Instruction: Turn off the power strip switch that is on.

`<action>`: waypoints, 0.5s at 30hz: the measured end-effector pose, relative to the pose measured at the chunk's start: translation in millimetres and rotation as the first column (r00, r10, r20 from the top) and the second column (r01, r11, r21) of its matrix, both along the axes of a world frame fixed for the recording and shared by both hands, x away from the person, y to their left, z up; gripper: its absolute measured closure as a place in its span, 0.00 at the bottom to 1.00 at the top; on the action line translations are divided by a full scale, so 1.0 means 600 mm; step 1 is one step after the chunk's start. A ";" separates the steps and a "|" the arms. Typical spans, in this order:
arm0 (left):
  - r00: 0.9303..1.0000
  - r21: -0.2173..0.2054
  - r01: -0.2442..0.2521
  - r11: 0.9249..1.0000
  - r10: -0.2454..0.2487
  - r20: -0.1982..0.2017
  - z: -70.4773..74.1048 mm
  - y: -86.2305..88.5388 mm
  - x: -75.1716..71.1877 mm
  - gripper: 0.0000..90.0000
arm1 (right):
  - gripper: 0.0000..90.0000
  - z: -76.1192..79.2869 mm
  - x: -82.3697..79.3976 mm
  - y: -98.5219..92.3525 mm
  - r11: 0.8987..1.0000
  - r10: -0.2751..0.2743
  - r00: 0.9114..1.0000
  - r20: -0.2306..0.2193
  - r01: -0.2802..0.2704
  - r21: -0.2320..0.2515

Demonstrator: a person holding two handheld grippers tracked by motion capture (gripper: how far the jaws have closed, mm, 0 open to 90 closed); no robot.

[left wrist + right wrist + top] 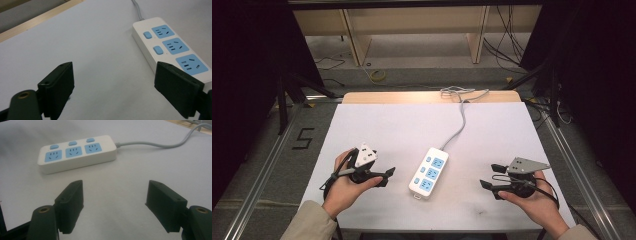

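Note:
A white power strip (pixel 429 172) with three blue sockets and three blue switches lies near the middle of the white table (pixel 392 125). Its grey cable (pixel 458 127) runs to the far edge. My left gripper (pixel 387 176) is held low at the strip's left, open, nothing between its jaws. My right gripper (pixel 488 177) is at the strip's right, open too and holding nothing. In the left gripper view the strip (pixel 172 47) lies ahead on the right, partly behind the right jaw, with the left gripper (pixel 120 87) spread wide. In the right gripper view the strip (pixel 77 153) lies ahead of the right gripper (pixel 115 205).
The cable (pixel 457 92) coils at the table's far edge, beside a wooden strip (pixel 362 97). Beyond are a grey floor with loose cables (pixel 507 45) and wooden shelf legs (pixel 354 40). Dark curtains and stand legs flank the table.

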State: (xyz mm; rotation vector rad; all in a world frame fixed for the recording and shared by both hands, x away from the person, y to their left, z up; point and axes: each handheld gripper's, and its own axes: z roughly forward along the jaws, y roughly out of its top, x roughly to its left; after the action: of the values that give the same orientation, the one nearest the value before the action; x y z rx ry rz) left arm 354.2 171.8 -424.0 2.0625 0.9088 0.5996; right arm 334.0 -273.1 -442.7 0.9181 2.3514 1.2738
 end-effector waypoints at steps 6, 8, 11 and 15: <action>1.000 -0.006 -0.023 1.000 0.023 0.016 -0.010 0.018 -0.012 0.18 | 0.34 0.000 0.000 0.000 1.000 0.000 1.000 -0.001 0.000 0.001; 1.000 -0.004 -0.028 1.000 0.029 0.012 -0.013 0.024 -0.017 0.18 | 0.33 0.000 0.000 0.000 1.000 0.001 1.000 -0.002 -0.001 0.001; 0.999 -0.002 -0.038 0.999 0.038 0.006 -0.019 0.031 -0.024 0.18 | 0.33 0.000 0.000 0.000 1.000 -0.001 1.000 -0.002 0.001 0.003; 0.999 0.007 -0.055 0.998 0.055 0.001 -0.025 0.042 -0.032 0.18 | 0.33 0.000 0.000 0.000 1.000 0.001 1.000 -0.001 -0.001 0.002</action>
State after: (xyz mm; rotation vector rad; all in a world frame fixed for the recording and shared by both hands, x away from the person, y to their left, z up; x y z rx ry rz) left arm 335.3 196.8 -438.8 2.0490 0.9668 0.6331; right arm 334.2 -273.2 -442.4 0.9190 2.3517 1.2769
